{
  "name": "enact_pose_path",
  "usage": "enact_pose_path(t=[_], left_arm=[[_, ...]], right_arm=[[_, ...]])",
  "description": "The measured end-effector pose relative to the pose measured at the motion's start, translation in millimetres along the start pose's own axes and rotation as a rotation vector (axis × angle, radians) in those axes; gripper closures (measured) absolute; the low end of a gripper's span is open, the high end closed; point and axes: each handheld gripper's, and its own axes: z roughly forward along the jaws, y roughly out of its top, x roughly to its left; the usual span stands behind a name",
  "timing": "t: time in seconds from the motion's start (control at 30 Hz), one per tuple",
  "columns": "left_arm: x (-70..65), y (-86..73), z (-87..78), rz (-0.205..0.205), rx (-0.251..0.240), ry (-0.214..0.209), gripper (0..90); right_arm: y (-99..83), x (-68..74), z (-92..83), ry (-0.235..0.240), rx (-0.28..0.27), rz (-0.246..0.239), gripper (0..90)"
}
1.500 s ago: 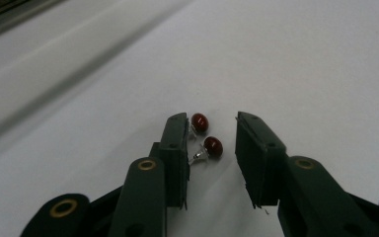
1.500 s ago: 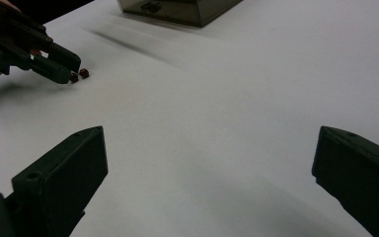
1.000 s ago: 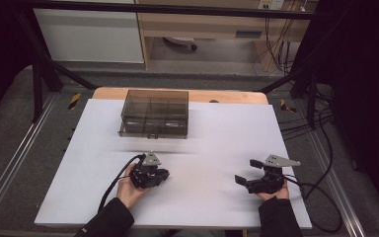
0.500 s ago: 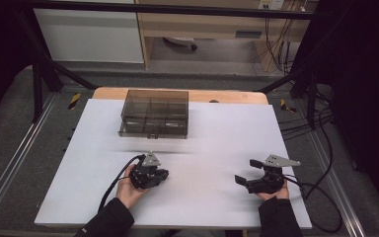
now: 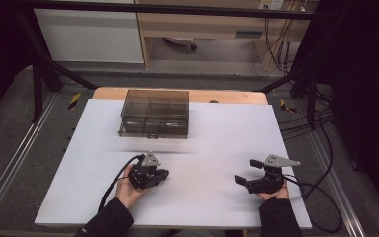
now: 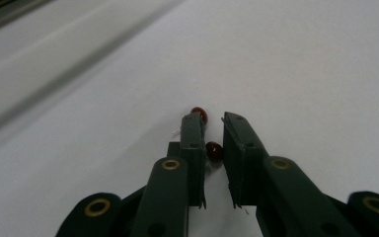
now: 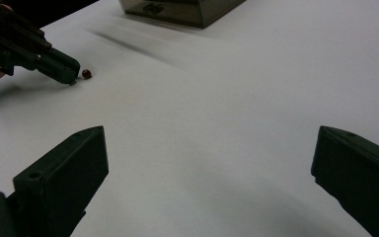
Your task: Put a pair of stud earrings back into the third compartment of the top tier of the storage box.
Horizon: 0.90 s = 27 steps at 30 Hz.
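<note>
High view: a white counter (image 5: 207, 133) carries a smoky clear box (image 5: 154, 113) divided into compartments, standing near the far edge. The person's two hands rest on the near part of the counter, well apart from each other and from the box.

Left claw (image 6: 213, 129): the jaws stand nearly together, with only a narrow slit between them, tips down at the counter surface. A small dark red bead (image 6: 213, 151) lies in that slit; whether the pads actually press on it cannot be told. A second red bead (image 6: 199, 114) lies just beyond the tip of the jaw seen at the left, touching or almost touching it. A thin pale wire (image 6: 176, 131) shows beside this jaw.

Right claw (image 7: 207, 163): the jaws stand wide apart above bare counter, with nothing between them. In the right gripper view the left claw appears farther off at the upper left, its tips at the counter with a red bead just beside them, and the box stands at the top edge.

In the high view the left claw (image 5: 150, 177) lies nearer the box than the right claw (image 5: 244, 181) does.
</note>
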Motion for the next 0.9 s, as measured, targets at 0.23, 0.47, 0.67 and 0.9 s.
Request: enact_pose_path(t=[0.23, 0.47, 0.67, 0.9], left_arm=[[-0.8, 0.7, -3.3, -0.001, -0.006, -0.003, 79.1], [-0.9, 1.0, -8.1, -0.007, -0.016, -0.006, 79.2], [-0.4, 2.0, -12.7, -0.011, -0.025, -0.003, 79.2], [1.3, 3.4, -18.3, -0.027, -0.035, -0.003, 79.3]], right_arm=[[-0.1, 0.0, 0.1, 0.000, 0.001, -0.001, 1.5], [0.0, 0.0, -0.1, 0.000, 0.000, -0.001, 1.5], [0.0, 0.1, 0.0, 0.000, 0.001, 0.000, 1.5], [0.1, 0.0, 0.0, 0.000, 0.002, 0.000, 1.5]])
